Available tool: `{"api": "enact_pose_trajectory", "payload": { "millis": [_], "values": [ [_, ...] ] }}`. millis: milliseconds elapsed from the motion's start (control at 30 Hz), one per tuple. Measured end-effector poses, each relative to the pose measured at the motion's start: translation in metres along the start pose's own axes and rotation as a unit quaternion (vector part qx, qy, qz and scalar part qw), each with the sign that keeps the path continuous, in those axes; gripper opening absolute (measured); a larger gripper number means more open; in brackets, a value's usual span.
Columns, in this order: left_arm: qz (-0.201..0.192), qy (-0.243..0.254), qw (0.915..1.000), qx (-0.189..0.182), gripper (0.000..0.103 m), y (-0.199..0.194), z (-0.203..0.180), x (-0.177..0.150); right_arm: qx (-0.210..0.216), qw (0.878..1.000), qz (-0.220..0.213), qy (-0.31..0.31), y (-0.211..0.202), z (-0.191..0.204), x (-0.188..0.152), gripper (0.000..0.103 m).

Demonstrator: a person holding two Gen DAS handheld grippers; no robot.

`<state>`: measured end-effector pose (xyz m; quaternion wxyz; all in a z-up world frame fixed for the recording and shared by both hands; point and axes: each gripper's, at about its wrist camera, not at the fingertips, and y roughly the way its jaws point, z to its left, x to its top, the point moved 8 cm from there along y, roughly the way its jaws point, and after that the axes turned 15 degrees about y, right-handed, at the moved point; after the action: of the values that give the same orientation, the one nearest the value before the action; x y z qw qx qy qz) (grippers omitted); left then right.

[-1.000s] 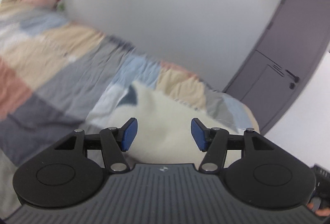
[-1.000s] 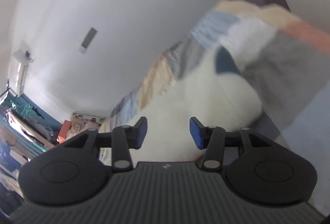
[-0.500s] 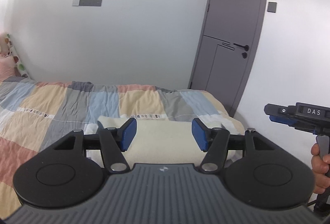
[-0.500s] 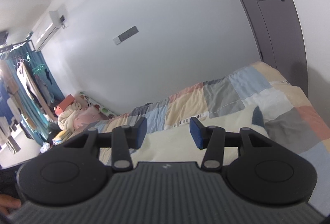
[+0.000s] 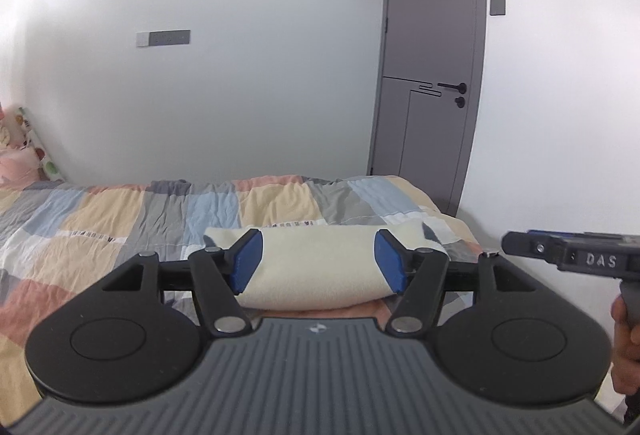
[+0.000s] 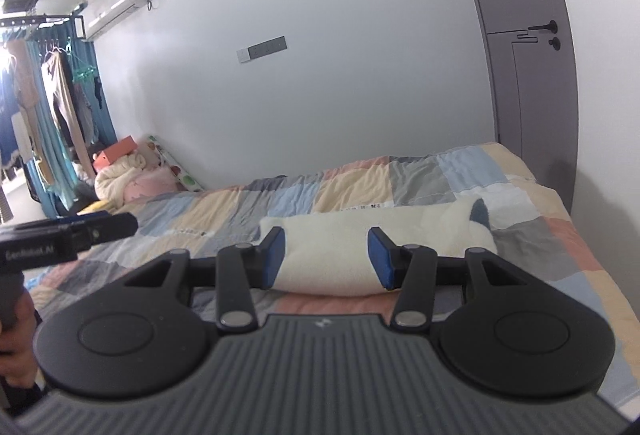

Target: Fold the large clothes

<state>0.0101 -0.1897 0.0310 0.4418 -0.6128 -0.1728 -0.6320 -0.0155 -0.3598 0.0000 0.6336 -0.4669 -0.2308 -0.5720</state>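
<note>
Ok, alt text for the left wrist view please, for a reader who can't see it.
A cream fleece garment folded into a long bundle lies on a pastel patchwork quilt on a bed. The left hand-held gripper hovers before it, blue pads apart and empty. Behind stand a white wall and a closed grey door; the right hand-held gripper shows at the right edge.

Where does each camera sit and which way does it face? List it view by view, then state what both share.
Left wrist: sits behind the open left gripper, faces the cream folded garment on the bed; the right gripper and its hand show at right.
Right wrist: sits behind the open right gripper, faces the same garment; the other hand shows at left.
Shared: garment, bed, grey door.
</note>
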Motion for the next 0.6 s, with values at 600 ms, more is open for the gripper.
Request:
{"api": "enact_pose_trajectory", "payload": {
  "millis": [600],
  "values": [
    [0.026,-0.032,0.9989,0.021,0.071,-0.015,-0.011,-0.056,-0.037,0.999,0.014,-0.028,-0.03,-0.005,-0.055,0.049]
  ]
}}
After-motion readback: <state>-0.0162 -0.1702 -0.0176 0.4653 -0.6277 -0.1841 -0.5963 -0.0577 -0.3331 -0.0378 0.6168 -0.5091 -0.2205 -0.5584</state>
